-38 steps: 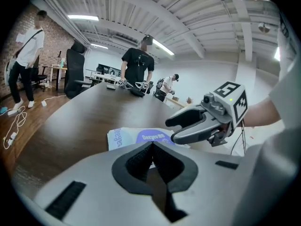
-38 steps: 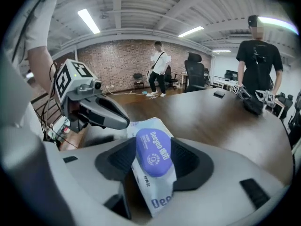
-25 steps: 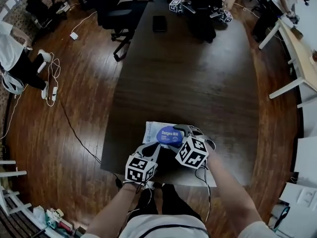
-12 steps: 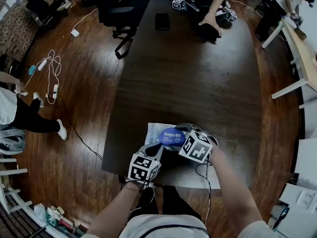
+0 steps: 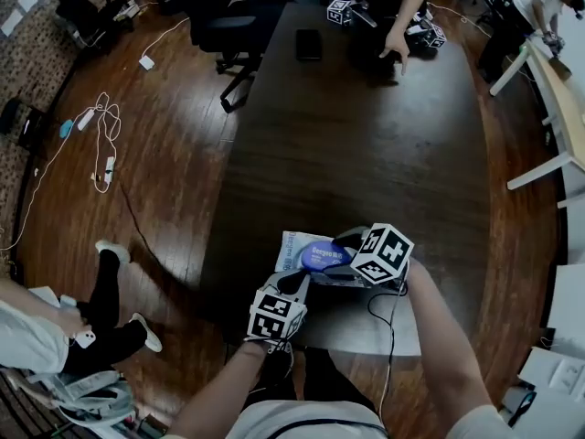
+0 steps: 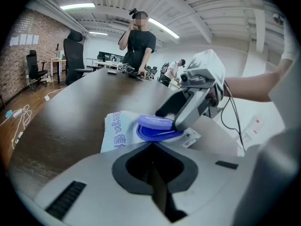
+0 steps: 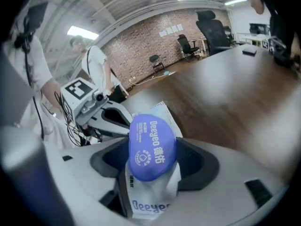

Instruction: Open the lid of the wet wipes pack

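in the head view the right gripper (image 5: 335,263) covers part of the pack (image 5: 291,244). the left gripper's (image 6: 153,166) body hides its near edge.

- Long white fluorescent ceiling strips (image 6: 77,6) light the room from overhead; the head view is the dimmest.
- The dark brown glossy wooden table (image 5: 366,154) carries soft pale reflections and no hard shadows.
- All views show fisheye bending and black corners.
- In the right gripper view the blue oval plastic lid (image 7: 152,146) is sharp and the background is blurred.
- In the left gripper view the nearest foreground is out of focus.
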`<move>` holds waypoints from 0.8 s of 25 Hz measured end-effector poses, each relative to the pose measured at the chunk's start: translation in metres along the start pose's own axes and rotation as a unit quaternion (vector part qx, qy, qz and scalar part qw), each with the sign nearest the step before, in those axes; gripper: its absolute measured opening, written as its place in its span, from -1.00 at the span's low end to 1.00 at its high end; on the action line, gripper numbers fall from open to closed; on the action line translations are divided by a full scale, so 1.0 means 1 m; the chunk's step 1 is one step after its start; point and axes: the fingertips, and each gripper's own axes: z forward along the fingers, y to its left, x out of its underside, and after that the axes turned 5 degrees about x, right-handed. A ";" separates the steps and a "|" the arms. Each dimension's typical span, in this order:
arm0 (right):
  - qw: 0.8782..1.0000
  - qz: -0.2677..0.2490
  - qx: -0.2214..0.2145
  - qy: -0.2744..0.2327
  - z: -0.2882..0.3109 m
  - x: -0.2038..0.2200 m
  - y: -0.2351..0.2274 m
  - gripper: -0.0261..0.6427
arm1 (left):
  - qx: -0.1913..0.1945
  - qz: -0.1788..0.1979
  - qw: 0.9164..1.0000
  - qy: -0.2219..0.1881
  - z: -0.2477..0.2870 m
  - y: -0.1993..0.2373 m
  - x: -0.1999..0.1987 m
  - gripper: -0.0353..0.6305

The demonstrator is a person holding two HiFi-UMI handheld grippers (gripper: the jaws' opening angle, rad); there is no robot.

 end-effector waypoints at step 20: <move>0.944 0.141 0.202 -0.219 -0.062 -0.055 -0.111 -0.01 | 0.002 -0.008 0.999 -0.050 -0.022 -0.002 -0.008 -0.89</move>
